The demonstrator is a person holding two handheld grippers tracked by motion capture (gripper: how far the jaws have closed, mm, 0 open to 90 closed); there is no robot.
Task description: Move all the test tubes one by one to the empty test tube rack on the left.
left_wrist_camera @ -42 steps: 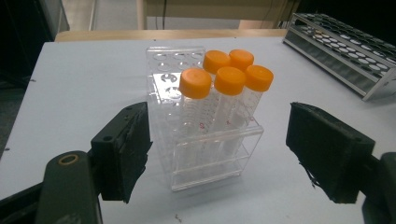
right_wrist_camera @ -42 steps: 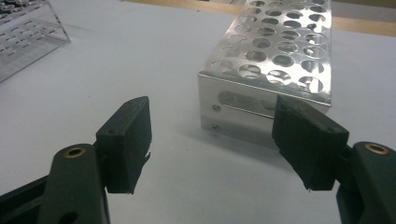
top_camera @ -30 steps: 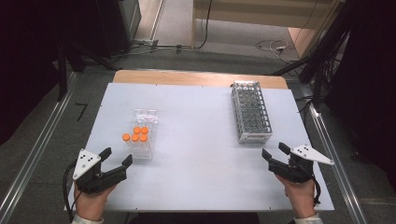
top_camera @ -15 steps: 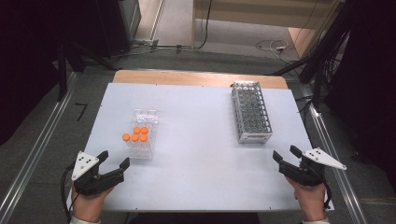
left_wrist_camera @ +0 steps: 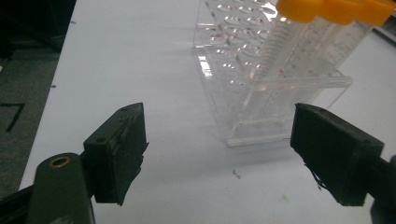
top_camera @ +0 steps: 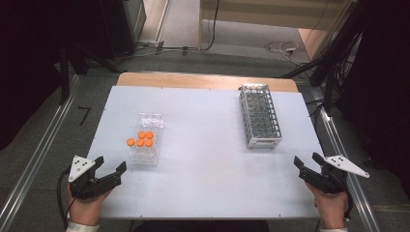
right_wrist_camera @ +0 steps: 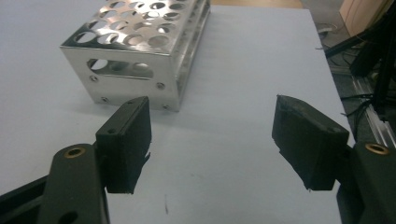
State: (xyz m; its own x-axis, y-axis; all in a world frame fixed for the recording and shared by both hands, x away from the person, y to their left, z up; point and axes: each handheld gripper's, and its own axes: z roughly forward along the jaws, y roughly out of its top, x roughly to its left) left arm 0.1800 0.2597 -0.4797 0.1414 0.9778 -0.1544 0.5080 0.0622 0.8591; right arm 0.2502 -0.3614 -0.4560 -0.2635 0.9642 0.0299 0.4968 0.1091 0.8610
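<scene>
A clear plastic rack (top_camera: 143, 143) of orange-capped tubes (top_camera: 141, 139) stands left of centre on a smooth white table (top_camera: 203, 159), just ahead of the left gripper (top_camera: 110, 170), whose empty jaws have just been widening. The right gripper (top_camera: 306, 163) at the near right corner is spread wide, holding nothing, near a perforated metal rack (top_camera: 260, 116); grey floor surrounds the table
</scene>
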